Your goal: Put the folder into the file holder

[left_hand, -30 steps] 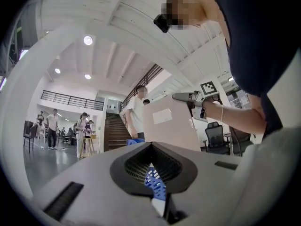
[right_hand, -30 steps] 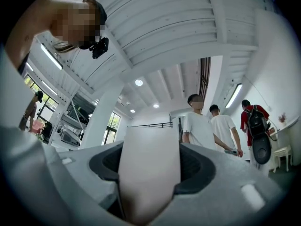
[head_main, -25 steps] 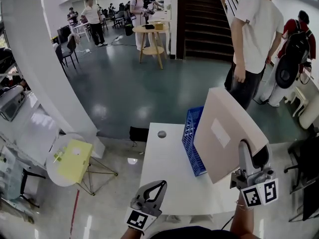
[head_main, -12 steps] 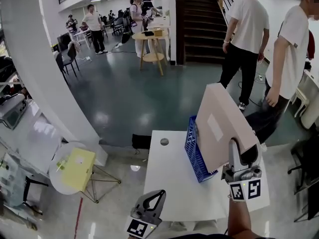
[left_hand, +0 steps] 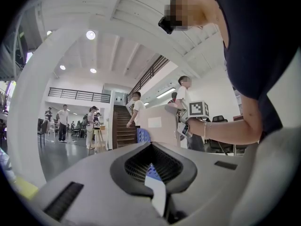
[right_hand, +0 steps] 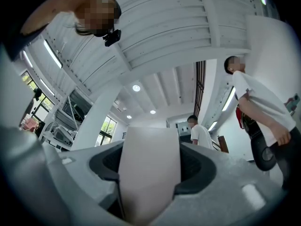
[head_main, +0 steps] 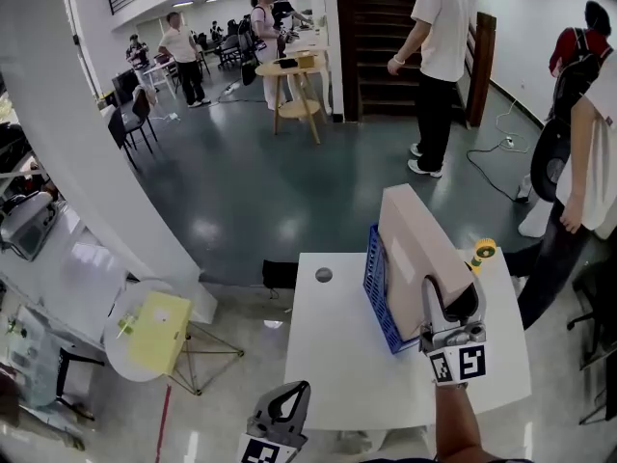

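Note:
In the head view my right gripper [head_main: 451,297] is shut on the near edge of the beige box folder [head_main: 410,244], which stands upright. Its lower part is against the right side of the blue mesh file holder [head_main: 376,292] on the white table [head_main: 337,355]; whether it is inside I cannot tell. The right gripper view shows the folder [right_hand: 149,168] filling the gap between the jaws of the right gripper [right_hand: 150,149]. My left gripper [head_main: 297,394] hangs shut and empty off the table's near left edge. From the left gripper [left_hand: 151,147] view, the folder [left_hand: 162,125] and holder [left_hand: 143,135] lie ahead.
A small yellow-topped object [head_main: 483,250] sits at the table's far right, and a round cable hole [head_main: 324,275] at its far left. A person [head_main: 588,181] stands close to the right of the table, another [head_main: 439,56] by the stairs. A yellow side table [head_main: 154,331] stands lower left.
My right gripper has come down and inward with the folder, whose lower edge now sits at the blue holder. The left gripper has barely moved. People behind have walked on.

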Tool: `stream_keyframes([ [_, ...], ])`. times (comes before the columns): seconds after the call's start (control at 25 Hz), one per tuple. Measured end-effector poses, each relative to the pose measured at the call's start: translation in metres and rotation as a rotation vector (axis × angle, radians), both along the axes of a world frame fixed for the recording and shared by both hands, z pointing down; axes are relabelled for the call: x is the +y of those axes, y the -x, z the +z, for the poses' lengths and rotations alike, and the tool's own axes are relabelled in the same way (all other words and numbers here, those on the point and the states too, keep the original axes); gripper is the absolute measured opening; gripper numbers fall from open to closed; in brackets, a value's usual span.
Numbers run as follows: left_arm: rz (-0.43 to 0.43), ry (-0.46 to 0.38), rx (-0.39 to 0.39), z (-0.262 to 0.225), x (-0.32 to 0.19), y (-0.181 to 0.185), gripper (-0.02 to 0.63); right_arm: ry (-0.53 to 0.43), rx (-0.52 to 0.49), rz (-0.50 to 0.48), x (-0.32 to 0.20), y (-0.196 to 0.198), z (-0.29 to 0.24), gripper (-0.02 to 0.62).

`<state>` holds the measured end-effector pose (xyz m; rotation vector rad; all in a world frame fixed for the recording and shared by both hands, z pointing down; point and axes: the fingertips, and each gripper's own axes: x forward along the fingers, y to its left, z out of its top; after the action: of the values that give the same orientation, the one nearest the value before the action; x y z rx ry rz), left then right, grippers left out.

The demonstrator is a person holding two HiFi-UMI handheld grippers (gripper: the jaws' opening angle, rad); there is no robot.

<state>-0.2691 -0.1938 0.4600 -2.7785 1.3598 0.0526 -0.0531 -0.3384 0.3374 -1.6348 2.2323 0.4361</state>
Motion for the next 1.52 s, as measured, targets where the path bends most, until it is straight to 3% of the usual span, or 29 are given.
stream_keyframes([
  [0.6,-0.035,0.031,-0.04,0.01,0.015,0.004,-0.002,0.144,-0.013,0.037,-0.004,-0.006,0.09,0.29],
  [0.92,-0.05,0.043,-0.061,0.015,0.021,0.005,-0.002,0.131,-0.004,0.033,0.011,-0.004,0.103,0.291],
  [1.52,-0.023,0.002,0.008,0.006,0.027,-0.009,-0.002,0.196,0.011,0.013,0.031,-0.008,0.125,0.291],
])
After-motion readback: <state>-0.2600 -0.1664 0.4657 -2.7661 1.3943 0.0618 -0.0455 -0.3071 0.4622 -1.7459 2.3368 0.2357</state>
